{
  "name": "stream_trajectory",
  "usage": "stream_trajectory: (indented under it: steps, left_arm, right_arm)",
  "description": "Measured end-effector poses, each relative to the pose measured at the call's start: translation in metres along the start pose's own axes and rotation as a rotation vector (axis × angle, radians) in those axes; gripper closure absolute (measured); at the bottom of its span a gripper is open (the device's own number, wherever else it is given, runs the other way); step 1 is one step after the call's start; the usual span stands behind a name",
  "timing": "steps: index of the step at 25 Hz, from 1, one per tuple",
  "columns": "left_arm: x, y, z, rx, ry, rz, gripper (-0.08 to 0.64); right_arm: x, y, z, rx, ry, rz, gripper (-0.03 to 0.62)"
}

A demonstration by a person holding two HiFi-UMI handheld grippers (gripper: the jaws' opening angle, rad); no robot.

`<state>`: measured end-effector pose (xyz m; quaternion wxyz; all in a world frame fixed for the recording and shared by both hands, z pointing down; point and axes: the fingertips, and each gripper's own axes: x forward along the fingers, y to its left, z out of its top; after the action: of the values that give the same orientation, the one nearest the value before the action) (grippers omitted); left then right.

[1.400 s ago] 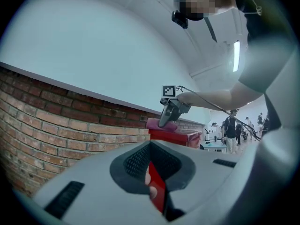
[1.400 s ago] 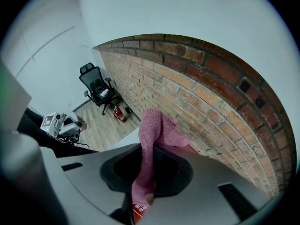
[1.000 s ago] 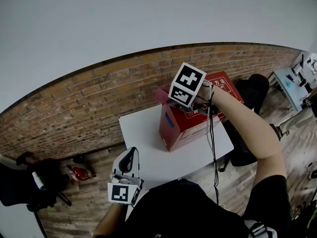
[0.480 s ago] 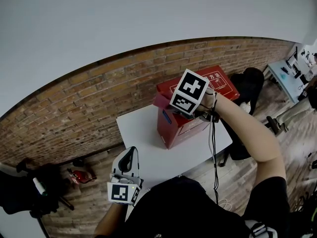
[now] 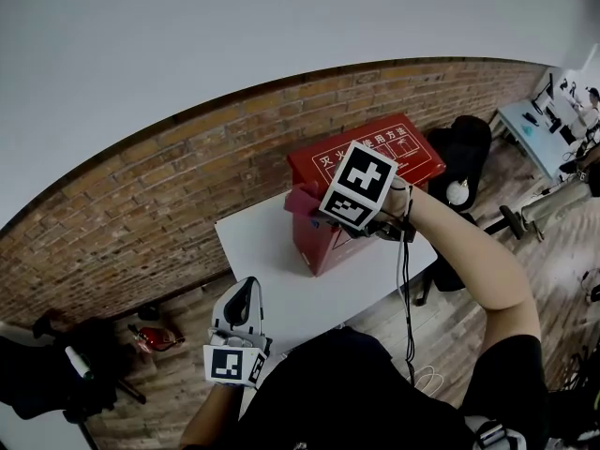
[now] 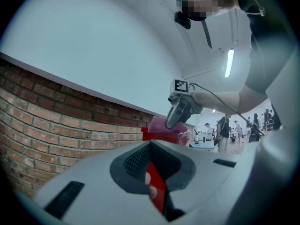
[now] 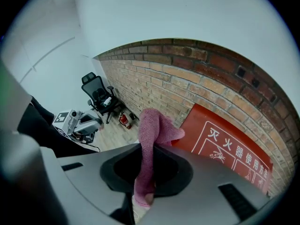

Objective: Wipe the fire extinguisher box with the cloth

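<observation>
Drawn back from the brick wall (image 5: 187, 195) since a second ago, the right gripper (image 5: 314, 202), jaws clamped on the pink cloth (image 7: 152, 130), sits at the left end of the red fire extinguisher box (image 5: 328, 242) on the white table (image 5: 262, 251); contact with the lid (image 5: 398, 153) edge is unclear. Lid lies free rightward, wall close behind it; the left gripper (image 5: 242, 298) hangs low, closed and empty.

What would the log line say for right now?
step: wipe box | right gripper: shut on cloth | cloth: pink, at the red box's top corner | left gripper: empty, away from box
</observation>
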<state>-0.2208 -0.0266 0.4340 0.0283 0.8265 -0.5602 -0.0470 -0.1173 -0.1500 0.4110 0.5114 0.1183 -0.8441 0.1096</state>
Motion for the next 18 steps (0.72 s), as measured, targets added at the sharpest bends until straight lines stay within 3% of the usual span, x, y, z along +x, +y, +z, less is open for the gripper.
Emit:
stream_trajectory:
  steps: [10,18]
  left_arm:
    - [0.004,-0.009,-0.004,-0.004,0.009,-0.028,0.511]
    - [0.018,-0.015,-0.004,-0.005,0.017,0.009,0.511]
  right_arm:
    - [-0.002,0.003,-0.003,0.039,-0.05,0.004,0.531]
    - [-0.01,-0.014,-0.007,0.048,-0.08,0.038,0.531]
